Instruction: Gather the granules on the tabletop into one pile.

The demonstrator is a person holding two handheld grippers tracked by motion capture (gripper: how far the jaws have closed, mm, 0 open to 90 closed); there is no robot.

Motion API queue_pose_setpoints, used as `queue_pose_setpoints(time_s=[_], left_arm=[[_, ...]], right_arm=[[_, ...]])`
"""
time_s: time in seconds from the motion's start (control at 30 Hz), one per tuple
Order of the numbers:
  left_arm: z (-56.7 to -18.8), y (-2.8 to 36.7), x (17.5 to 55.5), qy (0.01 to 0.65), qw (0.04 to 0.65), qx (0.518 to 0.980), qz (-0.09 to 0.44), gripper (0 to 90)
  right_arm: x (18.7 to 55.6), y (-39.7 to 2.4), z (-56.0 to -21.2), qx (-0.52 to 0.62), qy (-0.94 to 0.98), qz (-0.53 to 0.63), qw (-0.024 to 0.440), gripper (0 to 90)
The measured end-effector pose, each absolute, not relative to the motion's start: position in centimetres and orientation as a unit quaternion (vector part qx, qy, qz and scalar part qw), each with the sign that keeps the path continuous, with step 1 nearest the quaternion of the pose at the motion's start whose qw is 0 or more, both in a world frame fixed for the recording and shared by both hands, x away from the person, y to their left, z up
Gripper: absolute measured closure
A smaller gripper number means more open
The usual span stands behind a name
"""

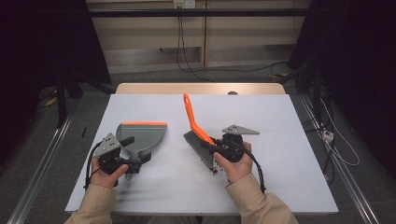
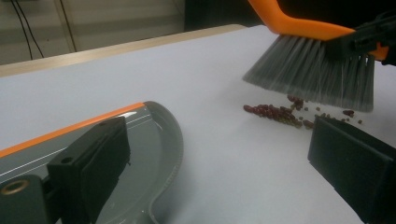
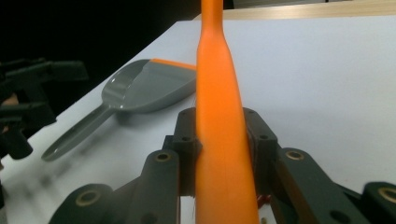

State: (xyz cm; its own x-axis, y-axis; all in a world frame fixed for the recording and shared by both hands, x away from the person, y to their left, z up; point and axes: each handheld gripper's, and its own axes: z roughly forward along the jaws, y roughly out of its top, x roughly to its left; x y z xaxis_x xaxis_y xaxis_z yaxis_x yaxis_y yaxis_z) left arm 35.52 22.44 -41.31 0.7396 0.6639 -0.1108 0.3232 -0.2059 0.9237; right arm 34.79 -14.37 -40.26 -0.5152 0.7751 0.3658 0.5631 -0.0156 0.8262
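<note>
A grey dustpan (image 1: 142,135) (image 2: 154,135) (image 3: 149,84) with an orange lip lies flat on the white table (image 1: 280,121), its handle pointing toward the person. My left gripper (image 1: 134,152) (image 2: 219,154) stands open by that handle, with nothing pinched between its jaws. My right gripper (image 1: 223,148) (image 3: 222,144) is shut on the orange handle of a brush (image 1: 190,114) (image 3: 219,93). The grey bristles (image 2: 317,74) rest tilted on the table. Several small red beans (image 2: 275,113) (image 1: 215,171) lie in a loose heap just in front of the bristles, to the right of the dustpan.
The table's wooden far edge (image 1: 201,87) runs behind the white sheet. Cables (image 1: 327,135) trail on the floor to the right, and a metal rail (image 1: 42,163) runs along the left. Dark stands flank both sides.
</note>
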Motion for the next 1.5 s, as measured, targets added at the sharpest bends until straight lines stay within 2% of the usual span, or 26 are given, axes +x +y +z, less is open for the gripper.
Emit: queue_pose_setpoints(time_s=[0.2, 0.43, 1.03, 1.27, 1.5], left_arm=[[-41.2, 22.4, 35.6, 0.323, 0.543, 0.759, 0.159, 5.6], [-41.2, 22.4, 35.5, 0.321, 0.541, 0.761, 0.157, 5.6], [-41.2, 22.4, 35.5, 0.32, 0.54, 0.762, 0.16, 5.6], [-41.2, 22.2, 35.5, 0.318, 0.539, 0.764, 0.158, 5.6], [-41.1, 22.4, 35.4, 0.319, 0.541, 0.762, 0.159, 5.6]], right_arm=[[36.2, -13.6, -40.3, 0.497, 0.686, 0.523, 0.098, 71.0], [36.7, -10.8, -43.8, 0.51, 0.71, 0.482, 0.064, 71.0], [35.8, -15.9, -44.0, 0.549, 0.684, 0.471, 0.095, 70.9], [35.6, -16.2, -43.0, 0.525, 0.676, 0.512, 0.074, 71.0], [33.5, -15.8, -42.6, 0.471, 0.712, 0.518, 0.047, 71.0]])
